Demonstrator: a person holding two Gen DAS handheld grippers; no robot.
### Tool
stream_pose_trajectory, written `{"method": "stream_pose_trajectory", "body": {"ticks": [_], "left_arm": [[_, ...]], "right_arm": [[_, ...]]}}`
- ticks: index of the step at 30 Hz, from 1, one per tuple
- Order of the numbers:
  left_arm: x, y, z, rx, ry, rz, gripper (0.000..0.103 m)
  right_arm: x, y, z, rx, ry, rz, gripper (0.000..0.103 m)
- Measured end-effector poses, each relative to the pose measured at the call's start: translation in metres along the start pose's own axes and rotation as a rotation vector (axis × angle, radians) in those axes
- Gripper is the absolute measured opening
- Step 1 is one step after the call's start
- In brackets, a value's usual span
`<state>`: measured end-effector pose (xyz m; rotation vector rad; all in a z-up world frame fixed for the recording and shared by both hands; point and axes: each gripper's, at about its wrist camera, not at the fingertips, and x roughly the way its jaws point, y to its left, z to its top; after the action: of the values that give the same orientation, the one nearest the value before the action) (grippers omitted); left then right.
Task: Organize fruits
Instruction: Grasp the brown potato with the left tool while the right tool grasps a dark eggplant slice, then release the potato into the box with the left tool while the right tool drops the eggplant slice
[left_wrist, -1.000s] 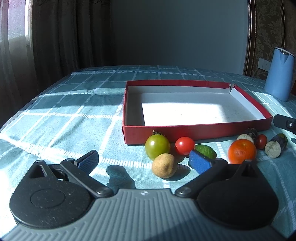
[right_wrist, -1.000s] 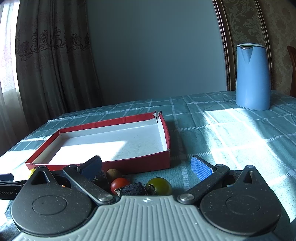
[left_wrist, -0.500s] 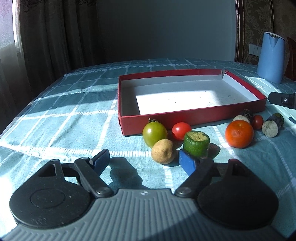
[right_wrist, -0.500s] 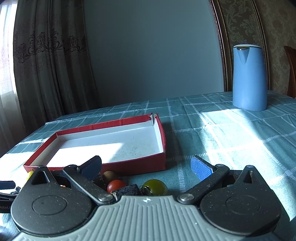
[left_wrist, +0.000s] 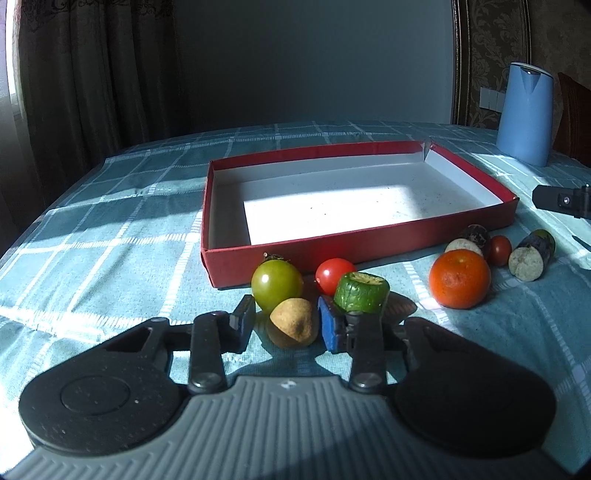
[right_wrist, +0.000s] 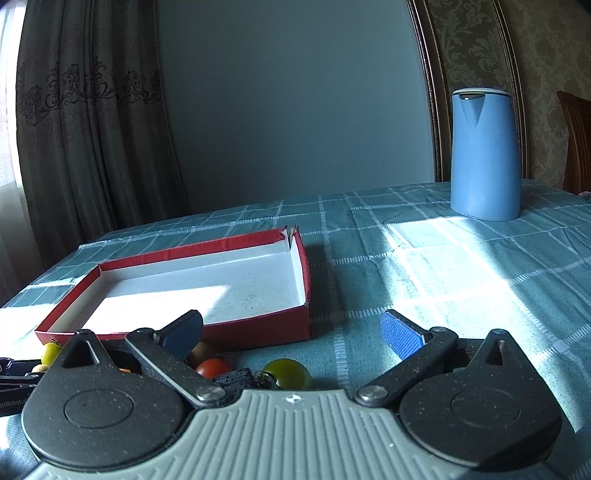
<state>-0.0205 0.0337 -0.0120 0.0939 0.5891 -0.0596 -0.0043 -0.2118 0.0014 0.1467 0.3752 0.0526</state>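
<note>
My left gripper (left_wrist: 286, 326) is low over the cloth and its jaws are closing around a small brown potato (left_wrist: 293, 323). The right pad is at the potato's side; a narrow gap shows at the left pad. A green cucumber stub (left_wrist: 362, 297) stands upright just behind the right finger. A green tomato (left_wrist: 277, 284) and a red tomato (left_wrist: 334, 271) lie in front of the red box (left_wrist: 332, 247). Further right lie an orange (left_wrist: 460, 278) and eggplant pieces (left_wrist: 530, 256). My right gripper (right_wrist: 291, 328) stands open over a small red tomato (right_wrist: 212, 367) and a greenish tomato (right_wrist: 286, 373).
The box's white floor holds nothing. A blue kettle (right_wrist: 484, 155) stands at the back right of the checked tablecloth (right_wrist: 443, 266). Curtains hang at the left, and a wooden chair (right_wrist: 576, 144) shows at the far right edge.
The left jaws have narrowed from wide open to just around the potato. The right finger tipped the lying cucumber stub upright. The right gripper has stayed open and still.
</note>
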Motion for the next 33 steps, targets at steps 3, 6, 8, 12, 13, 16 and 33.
{"method": "stream_pose_trajectory", "body": {"ticks": [3, 6, 8, 12, 13, 16, 33], "left_arm": [[-0.002, -0.002, -0.002, 0.021, -0.010, -0.012, 0.028], [-0.002, 0.000, -0.002, 0.014, -0.013, -0.025, 0.027], [-0.003, 0.003, -0.002, -0.002, -0.012, -0.036, 0.027], [-0.003, 0.008, -0.002, -0.032, -0.011, -0.063, 0.027], [-0.003, 0.008, -0.002, -0.032, -0.011, -0.063, 0.027], [-0.003, 0.006, -0.003, -0.012, -0.012, -0.050, 0.027], [-0.004, -0.003, -0.005, 0.030, -0.019, -0.028, 0.026]], "right_arm": [[-0.004, -0.014, 0.000, 0.050, 0.002, -0.011, 0.103], [-0.010, -0.032, -0.006, 0.083, 0.014, -0.020, 0.103], [-0.012, -0.043, -0.010, 0.094, 0.038, -0.022, 0.103], [-0.017, -0.043, -0.015, 0.040, 0.070, 0.034, 0.102], [-0.019, -0.037, -0.017, -0.006, 0.069, 0.050, 0.099], [-0.023, -0.015, -0.022, -0.150, 0.082, 0.093, 0.085], [0.013, 0.030, -0.022, -0.293, 0.214, 0.219, 0.048]]}}
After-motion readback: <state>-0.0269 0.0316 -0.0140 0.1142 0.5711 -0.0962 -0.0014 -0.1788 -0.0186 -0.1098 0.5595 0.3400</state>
